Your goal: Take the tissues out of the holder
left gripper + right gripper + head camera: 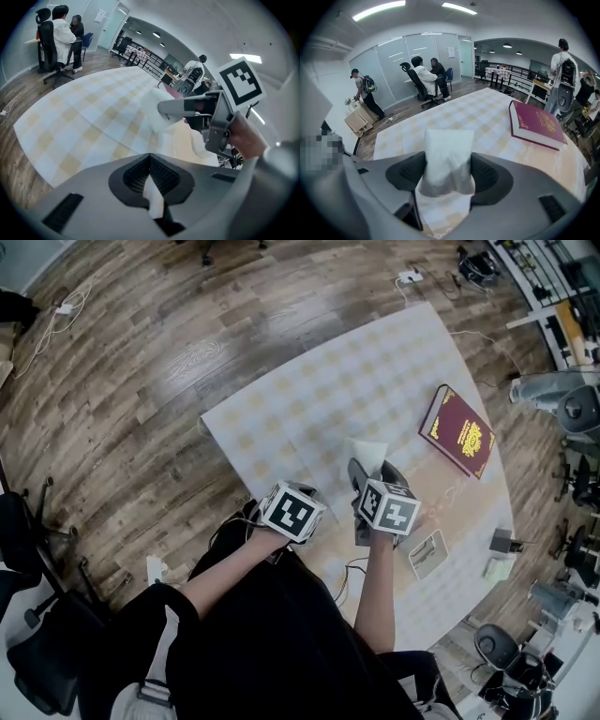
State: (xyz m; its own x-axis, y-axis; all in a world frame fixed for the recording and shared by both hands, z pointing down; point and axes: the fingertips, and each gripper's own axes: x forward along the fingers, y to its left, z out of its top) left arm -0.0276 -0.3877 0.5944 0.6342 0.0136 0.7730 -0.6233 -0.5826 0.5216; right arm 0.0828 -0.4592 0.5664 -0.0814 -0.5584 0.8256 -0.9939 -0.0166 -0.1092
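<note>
Tissue [446, 157] in right gripper [447, 174], open tablecloth [454, 115] ahead, book [536, 124] rightward.

Book [457, 430] on the table [281, 418], right of the tissue [367, 454]; perhaps a card [428, 552] lies nearer

Tissue [445, 159]: soft, matt paper. Book [539, 124]: glossy cover. Floor [141, 381]: shiny wood. Tablecloth [309, 399]: smooth, perhaps vinyl.

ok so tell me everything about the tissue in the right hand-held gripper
The tissue is plain white, soft and folded into a thick wad. It stands upright, pinched between the ribbed dark pads of the right hand-held gripper, top poking above them, a loose end hanging below, held above the checked tablecloth.
</note>
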